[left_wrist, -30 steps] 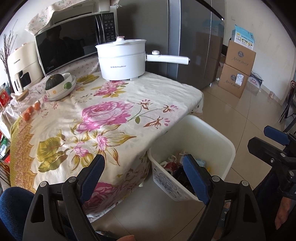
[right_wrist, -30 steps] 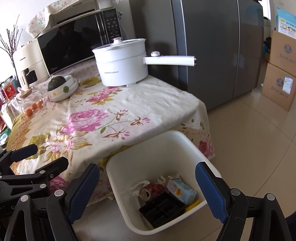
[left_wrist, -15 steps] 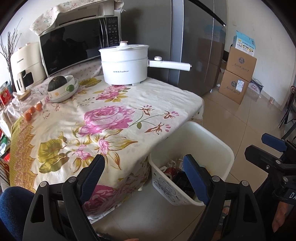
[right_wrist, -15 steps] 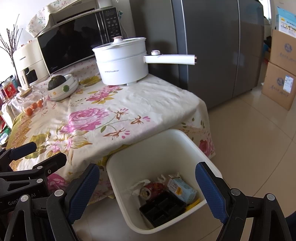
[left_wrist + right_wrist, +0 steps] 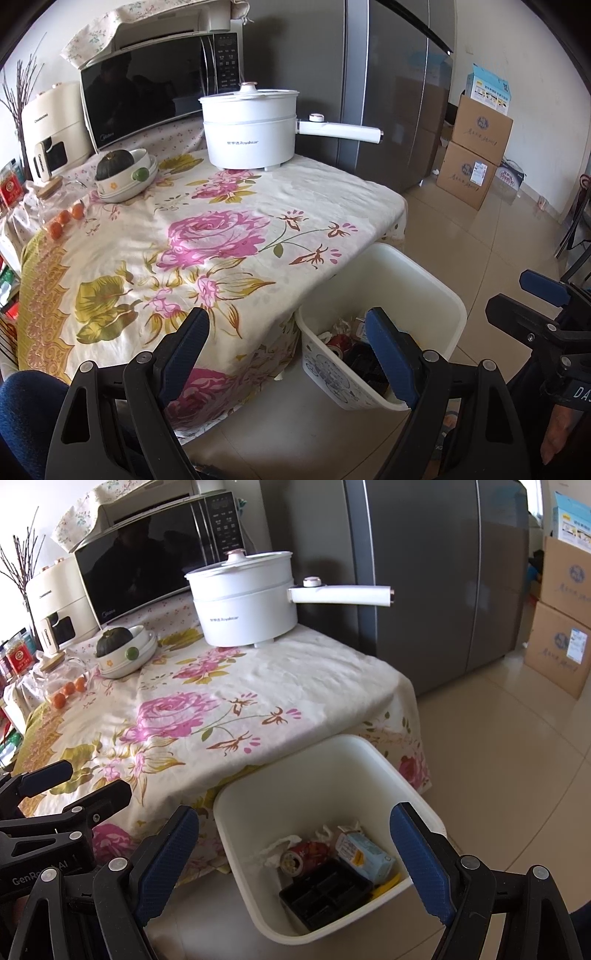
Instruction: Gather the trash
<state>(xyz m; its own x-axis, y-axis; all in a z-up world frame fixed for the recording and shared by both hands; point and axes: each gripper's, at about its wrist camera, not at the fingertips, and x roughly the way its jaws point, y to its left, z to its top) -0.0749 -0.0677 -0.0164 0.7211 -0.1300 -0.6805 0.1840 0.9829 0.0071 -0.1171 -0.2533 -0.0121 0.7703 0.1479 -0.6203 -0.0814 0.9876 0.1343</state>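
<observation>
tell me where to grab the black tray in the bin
Take the black tray by its upturned rim on the near side, coming straight down from above: it lies flat on the bottom of the white bin, walled in on all sides, with the carton and can crowding its far edge.

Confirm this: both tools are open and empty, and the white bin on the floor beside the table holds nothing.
Wrong on the bin. It holds trash: a red can, a carton and a black tray, as the right wrist view shows. The left tool and right tool are open and empty.
</observation>
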